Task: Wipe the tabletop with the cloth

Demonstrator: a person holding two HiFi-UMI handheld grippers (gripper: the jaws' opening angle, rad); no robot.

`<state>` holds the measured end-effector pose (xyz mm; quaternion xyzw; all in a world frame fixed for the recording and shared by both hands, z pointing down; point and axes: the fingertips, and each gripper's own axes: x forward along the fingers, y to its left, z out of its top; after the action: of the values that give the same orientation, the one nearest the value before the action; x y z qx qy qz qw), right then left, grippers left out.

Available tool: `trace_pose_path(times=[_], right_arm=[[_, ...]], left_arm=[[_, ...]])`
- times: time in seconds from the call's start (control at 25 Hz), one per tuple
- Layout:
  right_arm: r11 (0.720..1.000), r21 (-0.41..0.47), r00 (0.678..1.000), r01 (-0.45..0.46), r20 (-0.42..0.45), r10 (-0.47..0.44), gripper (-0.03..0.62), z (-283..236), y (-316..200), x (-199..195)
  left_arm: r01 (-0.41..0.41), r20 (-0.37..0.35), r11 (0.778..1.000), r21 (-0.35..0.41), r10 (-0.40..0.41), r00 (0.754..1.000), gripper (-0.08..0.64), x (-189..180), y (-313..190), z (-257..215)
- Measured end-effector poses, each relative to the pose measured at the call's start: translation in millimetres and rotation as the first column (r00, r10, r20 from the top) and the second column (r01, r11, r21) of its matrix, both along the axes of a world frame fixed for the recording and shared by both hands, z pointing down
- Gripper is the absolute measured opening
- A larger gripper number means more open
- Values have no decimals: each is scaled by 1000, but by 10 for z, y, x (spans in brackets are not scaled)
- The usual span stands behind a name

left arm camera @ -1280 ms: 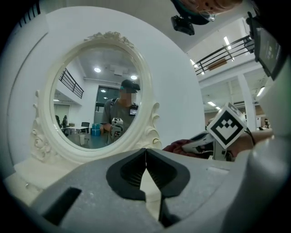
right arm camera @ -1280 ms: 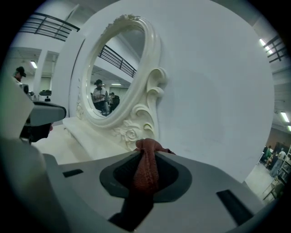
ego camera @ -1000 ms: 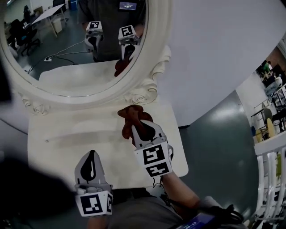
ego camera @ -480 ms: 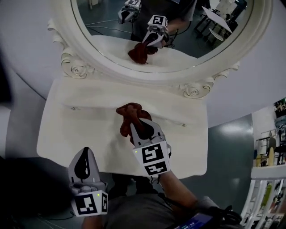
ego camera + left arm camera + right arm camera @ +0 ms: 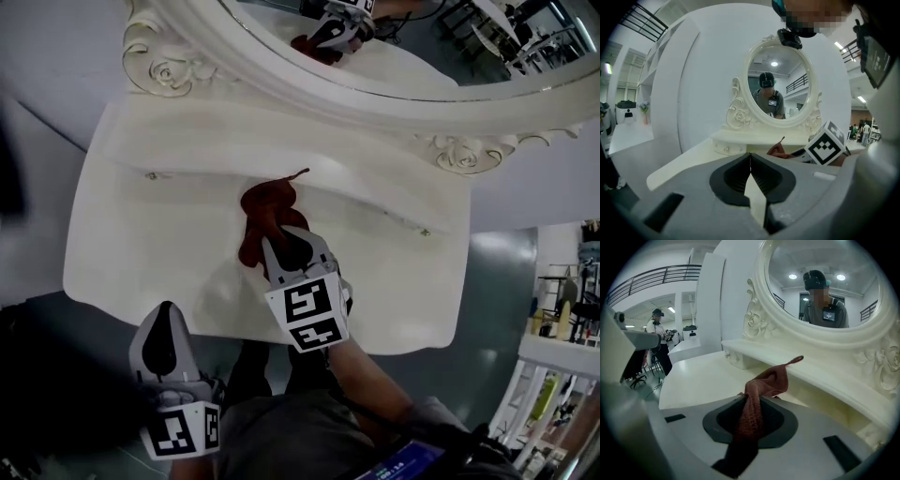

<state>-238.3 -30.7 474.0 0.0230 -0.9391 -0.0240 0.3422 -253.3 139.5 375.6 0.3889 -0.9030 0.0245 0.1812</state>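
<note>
A dark red cloth (image 5: pixel 264 211) lies bunched near the middle of the white dressing table (image 5: pixel 141 234). My right gripper (image 5: pixel 286 246) is shut on the cloth's near end, and the rest trails ahead toward the back ledge. In the right gripper view the cloth (image 5: pixel 766 383) runs up out of the right gripper (image 5: pixel 751 401) onto the tabletop. My left gripper (image 5: pixel 164 342) hangs off the table's front edge, lower left, shut with nothing in it. The left gripper view shows the left gripper (image 5: pixel 750 161) with its jaws met, and the cloth (image 5: pixel 777 150) beyond.
An ornate oval mirror (image 5: pixel 375 56) stands at the table's back above a raised ledge with small knobs (image 5: pixel 151 175). Teal floor (image 5: pixel 497 281) lies to the right, with white shelving (image 5: pixel 562 356) at the far right. The person's legs are under the front edge.
The head view has swung right and down. My right gripper and the cloth now sit a little further left on the tabletop. The left gripper has dropped lower below the front edge.
</note>
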Motion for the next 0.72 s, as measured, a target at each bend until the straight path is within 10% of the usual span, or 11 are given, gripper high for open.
trace_pose_path(times=[0.72], right_arm=[[999,-36,999,-36,-26,35,71,219,-58,132]], left_arm=[[-79,-18,997,-24,79,997,15,77,-300,97]])
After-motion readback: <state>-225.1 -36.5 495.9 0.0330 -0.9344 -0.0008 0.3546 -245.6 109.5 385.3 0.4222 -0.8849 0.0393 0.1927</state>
